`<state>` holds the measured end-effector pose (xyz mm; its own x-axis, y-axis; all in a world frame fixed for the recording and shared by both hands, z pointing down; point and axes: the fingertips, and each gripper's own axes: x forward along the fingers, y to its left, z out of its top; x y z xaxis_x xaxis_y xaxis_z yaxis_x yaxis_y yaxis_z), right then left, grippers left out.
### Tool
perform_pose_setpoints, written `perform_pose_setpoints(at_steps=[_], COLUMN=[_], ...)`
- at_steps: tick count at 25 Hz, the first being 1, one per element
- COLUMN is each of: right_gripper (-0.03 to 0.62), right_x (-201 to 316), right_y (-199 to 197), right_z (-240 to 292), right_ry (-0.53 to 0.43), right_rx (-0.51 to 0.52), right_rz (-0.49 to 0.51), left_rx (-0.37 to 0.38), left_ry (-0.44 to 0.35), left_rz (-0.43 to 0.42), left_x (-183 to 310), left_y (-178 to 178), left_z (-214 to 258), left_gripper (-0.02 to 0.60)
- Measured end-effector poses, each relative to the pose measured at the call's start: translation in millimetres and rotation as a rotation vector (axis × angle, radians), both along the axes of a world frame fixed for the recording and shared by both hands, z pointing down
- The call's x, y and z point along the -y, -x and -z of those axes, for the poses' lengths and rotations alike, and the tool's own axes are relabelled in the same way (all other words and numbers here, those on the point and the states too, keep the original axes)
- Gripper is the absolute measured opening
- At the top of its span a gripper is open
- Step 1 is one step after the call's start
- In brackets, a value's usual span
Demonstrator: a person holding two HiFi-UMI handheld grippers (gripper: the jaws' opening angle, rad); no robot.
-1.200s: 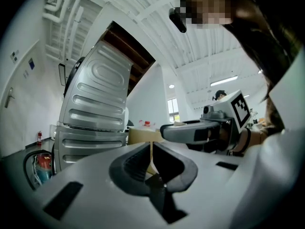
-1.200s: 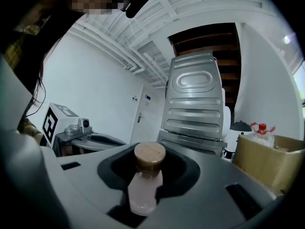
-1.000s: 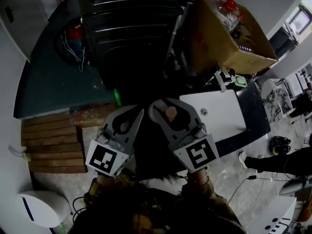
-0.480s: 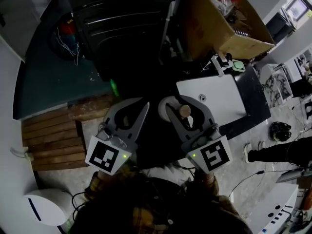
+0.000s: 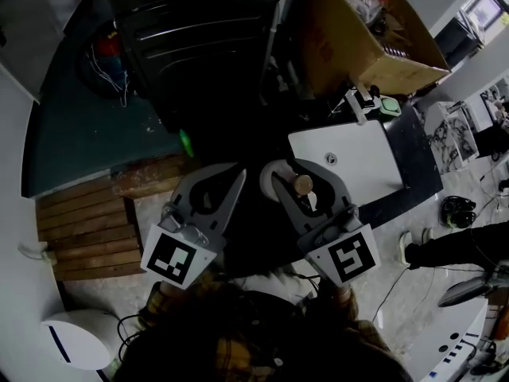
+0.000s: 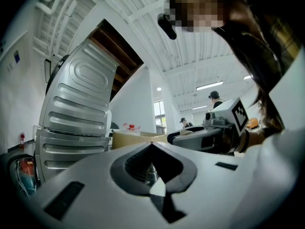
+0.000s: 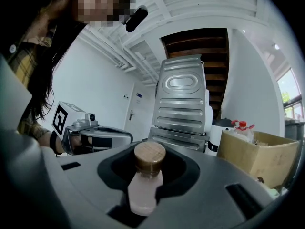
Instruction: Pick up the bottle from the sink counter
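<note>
A small pale pink bottle (image 7: 144, 189) with a round wooden cap (image 7: 149, 155) sits between the jaws of my right gripper (image 7: 148, 151), which is shut on it. From the head view the bottle's cap (image 5: 302, 185) shows inside the right gripper (image 5: 291, 178), held up in front of the person's chest. My left gripper (image 5: 236, 177) hangs beside it on the left, jaws together with nothing in them. In the left gripper view the shut jaws (image 6: 151, 146) point at the room, and the right gripper (image 6: 209, 133) shows to the right.
A white counter top (image 5: 350, 165) lies to the right below the grippers. Behind stand a dark ribbed machine (image 5: 207, 46) and a cardboard box (image 5: 374, 46) holding red-capped bottles. Wooden steps (image 5: 79, 229) lie at the left. Someone's legs (image 5: 453, 249) stand at the right.
The head view has shifted a little and both grippers sit slightly further right in it. The bottle stays held in the right gripper; the left stays shut.
</note>
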<state>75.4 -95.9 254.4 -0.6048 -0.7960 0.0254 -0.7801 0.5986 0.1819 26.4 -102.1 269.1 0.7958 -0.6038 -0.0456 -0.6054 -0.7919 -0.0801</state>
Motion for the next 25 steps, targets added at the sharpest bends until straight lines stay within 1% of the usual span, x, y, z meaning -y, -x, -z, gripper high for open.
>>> perform_pose_setpoints(at_steps=[7, 11, 15, 25], right_gripper=[0.120, 0.120, 0.120, 0.120], right_x=[4, 4, 3, 9], right_y=[0, 0, 0, 3], right_z=[-3, -5, -9, -11], right_ry=[0.007, 0.007, 0.023, 0.026], right_rx=[-0.007, 0.000, -0.005, -0.019], right_rz=[-0.003, -0.006, -0.002, 0.009], left_rx=[0.010, 0.003, 0.010, 0.016], left_ry=[0.009, 0.013, 0.028, 0.035], left_rz=[-0.008, -0.011, -0.011, 0.000], left_x=[4, 5, 6, 10], left_y=[-2, -3, -2, 0], left_z=[-5, -9, -13, -18], left_gripper=[0.020, 0.020, 0.020, 0.020])
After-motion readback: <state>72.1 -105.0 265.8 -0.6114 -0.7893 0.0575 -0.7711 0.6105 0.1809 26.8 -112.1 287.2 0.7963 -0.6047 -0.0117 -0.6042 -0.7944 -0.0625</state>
